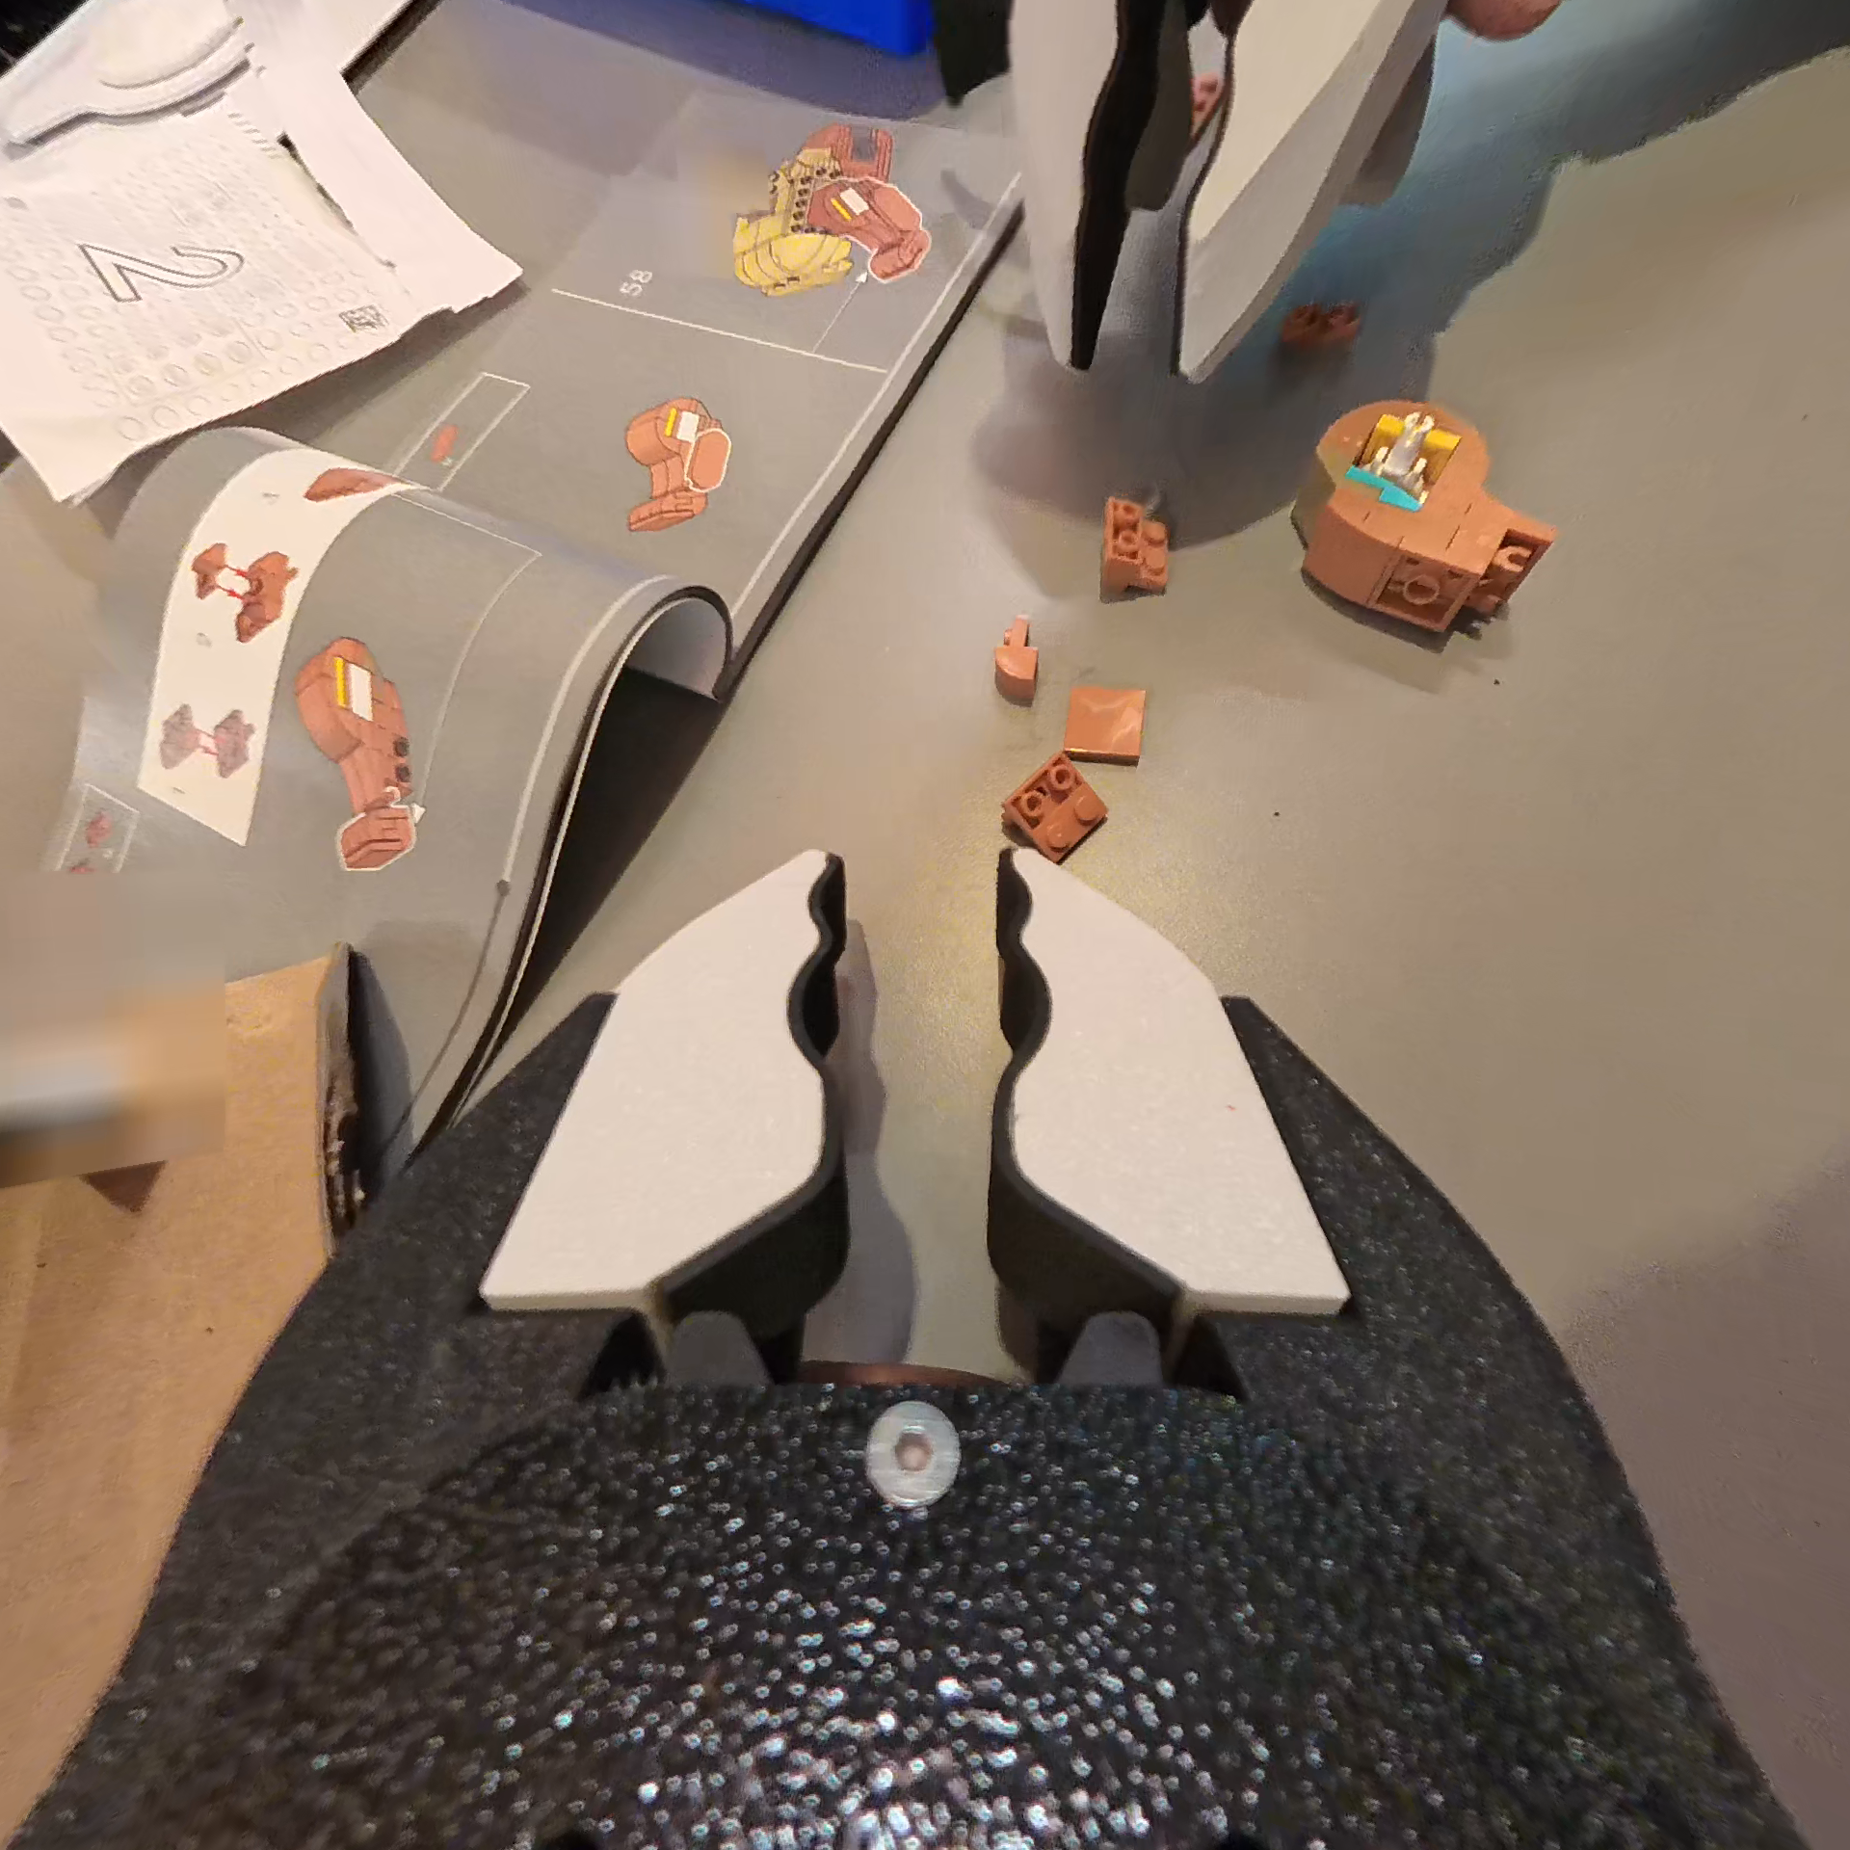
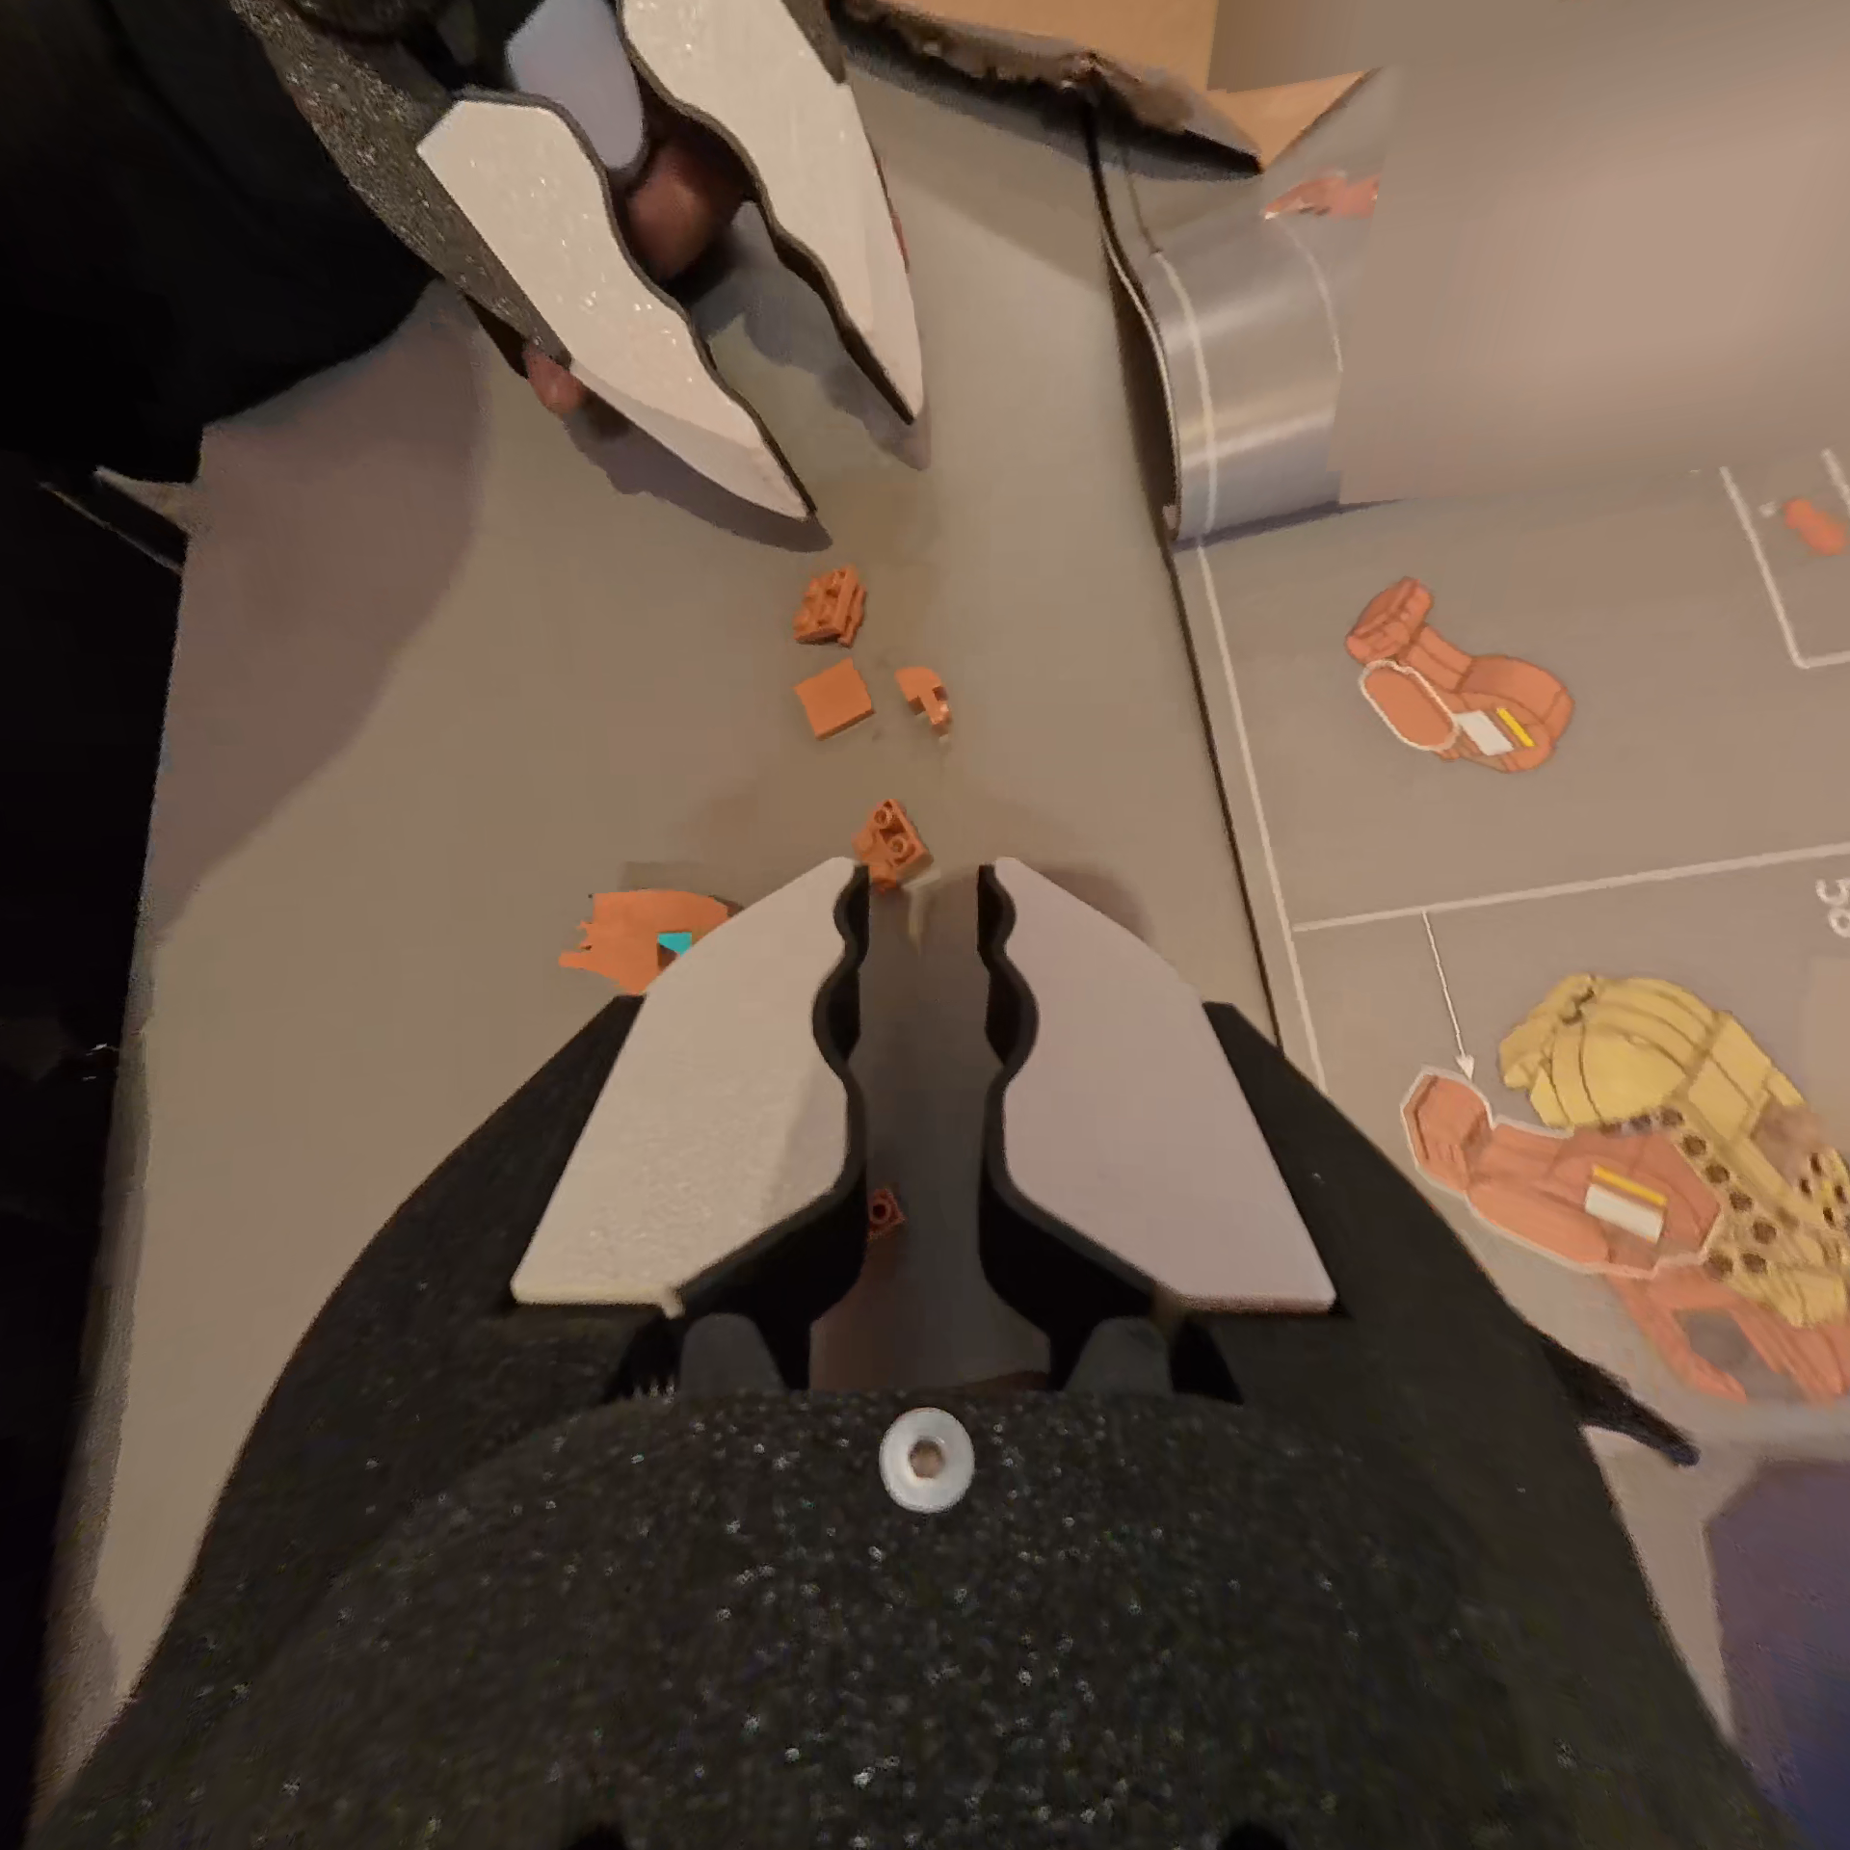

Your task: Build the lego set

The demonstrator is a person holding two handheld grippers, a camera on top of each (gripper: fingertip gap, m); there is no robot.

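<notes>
Overhead, two handheld grippers are hovering above a grey table (image 1: 1502, 1001) strewn with small brown building bricks.

In the left wrist view, the left gripper (image 1: 921, 871) is sitting at lower centre with its jaws parted and nothing between them, only bare table showing through the gap. Just beyond its right fingertip a studded brown brick (image 1: 1056, 796) is lying, near but not touching. Above that in the frame are lying a flat square tile (image 1: 1104, 723), a small rounded piece (image 1: 1016, 666) and another studded brick (image 1: 1133, 546). At upper centre the right gripper (image 1: 1131, 365) is pointing down at the table, its jaws slightly apart and empty as far as can be seen.

In the right wrist view, the right gripper (image 2: 921, 876) is also standing open, with the second studded brick (image 2: 891, 843) lying on the table just past its left fingertip, not gripped.

Only the left wrist view is showing the half-built brown model (image 1: 1402, 521) at right in full, plus loose white sheets (image 1: 200, 250) at upper left. Only the right wrist view is showing a tiny brown piece (image 2: 884, 1211) beneath the right gripper's fingers. Both are showing the open instruction booklet (image 1: 601, 400).
</notes>
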